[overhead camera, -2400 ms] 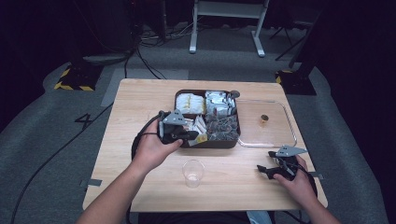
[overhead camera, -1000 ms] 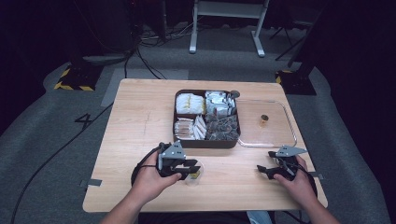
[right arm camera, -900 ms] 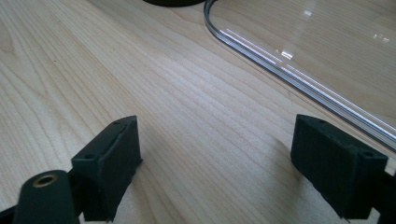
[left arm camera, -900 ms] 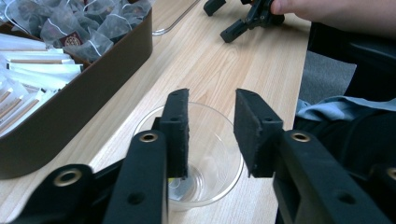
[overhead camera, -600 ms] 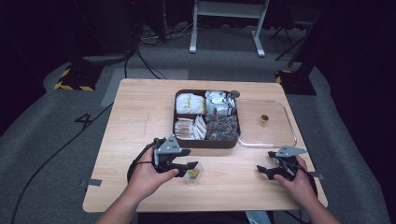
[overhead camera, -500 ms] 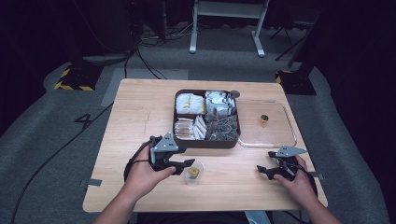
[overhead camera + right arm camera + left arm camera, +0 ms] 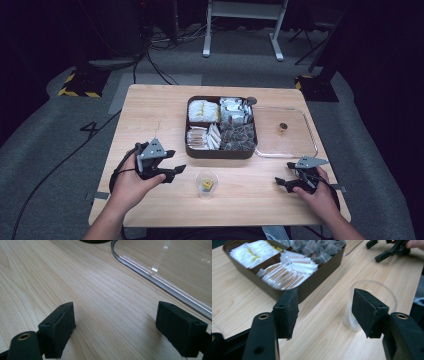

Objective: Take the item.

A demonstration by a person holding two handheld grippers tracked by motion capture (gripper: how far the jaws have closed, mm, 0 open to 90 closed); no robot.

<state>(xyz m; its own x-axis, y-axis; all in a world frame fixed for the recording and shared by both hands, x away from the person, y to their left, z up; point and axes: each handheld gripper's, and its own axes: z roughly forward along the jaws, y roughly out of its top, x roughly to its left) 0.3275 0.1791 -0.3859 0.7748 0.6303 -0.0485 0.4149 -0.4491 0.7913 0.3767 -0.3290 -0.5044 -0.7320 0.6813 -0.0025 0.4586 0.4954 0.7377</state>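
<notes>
Drop step looks done: small yellow-tagged packet (image 7: 206,186) sits in the clear plastic cup (image 7: 206,184) near-centre on the surface, left tongs (image 7: 176,172) just opened, empty beside it, right tongs (image 7: 282,182) spread idle; next we'd fetch from the dark compartment tray (image 7: 222,151).

Open wood at the front, clutter toward the back

We see bare table (image 7: 150,115) left of the compartment tray (image 7: 221,150), wide enough for a hand to pass. The clear cup (image 7: 206,184) stands alone between left gripper (image 7: 172,172) and right gripper (image 7: 281,182), with free wood on both sides. The clear lid (image 7: 285,132) lies against the tray's right side, blocking that corner.
</notes>
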